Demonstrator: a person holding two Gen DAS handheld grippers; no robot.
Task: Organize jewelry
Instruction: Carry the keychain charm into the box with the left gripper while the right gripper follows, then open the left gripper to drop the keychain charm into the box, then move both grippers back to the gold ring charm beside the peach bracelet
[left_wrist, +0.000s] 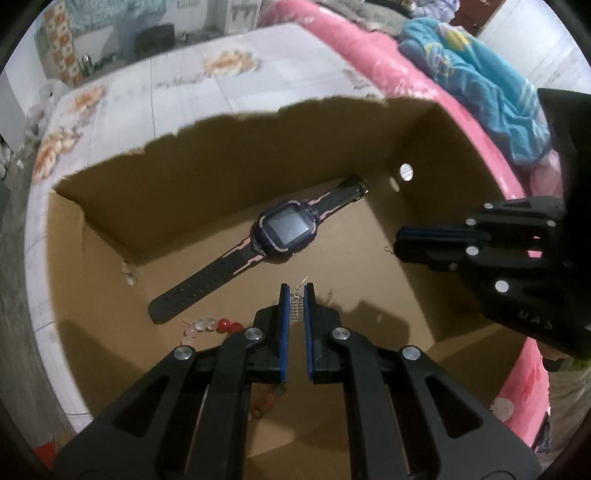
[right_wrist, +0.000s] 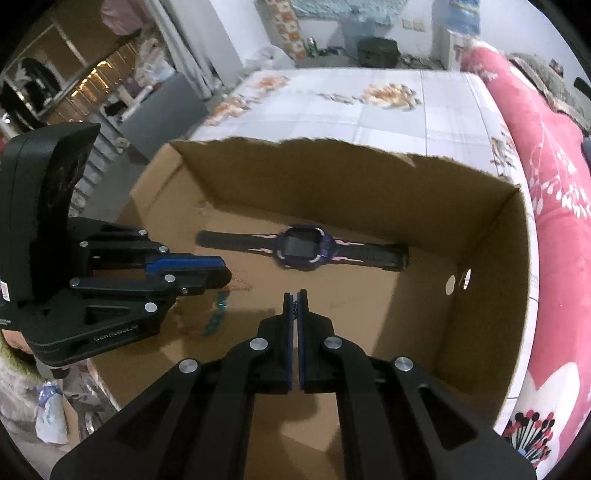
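Where both wrist cameras look down into it, box: an open cardboard box (left_wrist: 229, 155) sits on a bed with a pale flowered sheet (left_wrist: 177, 77); a pink blanket (left_wrist: 369, 48) lies past the box at 2 o'clock in the left wrist view.
Watch: a dark purple watch (left_wrist: 286, 229) with pink-marked straps lies flat on the box floor, its strap running from 7 o'clock up to 1 o'clock in the left wrist view, and across the middle in the right wrist view (right_wrist: 301, 248).
Left hand-held gripper: the left hand-held gripper (left_wrist: 296, 295) has its fingers slightly parted around a small silver earring (left_wrist: 297, 308), which shows in the narrow gap; whether the blue pads touch it cannot be told.
Right hand-held gripper: the right hand-held gripper (right_wrist: 295, 299) is clenched, pads nearly together on something tiny and dark that cannot be made out.
Beads: red, clear and pink beads (left_wrist: 216, 325) lie on the box floor at 9 o'clock from the left fingers, near the strap's end.
Turquoise piece: a blurred turquoise string (right_wrist: 216, 317) lies on the box floor under the left hand-held gripper's tip in the right wrist view.
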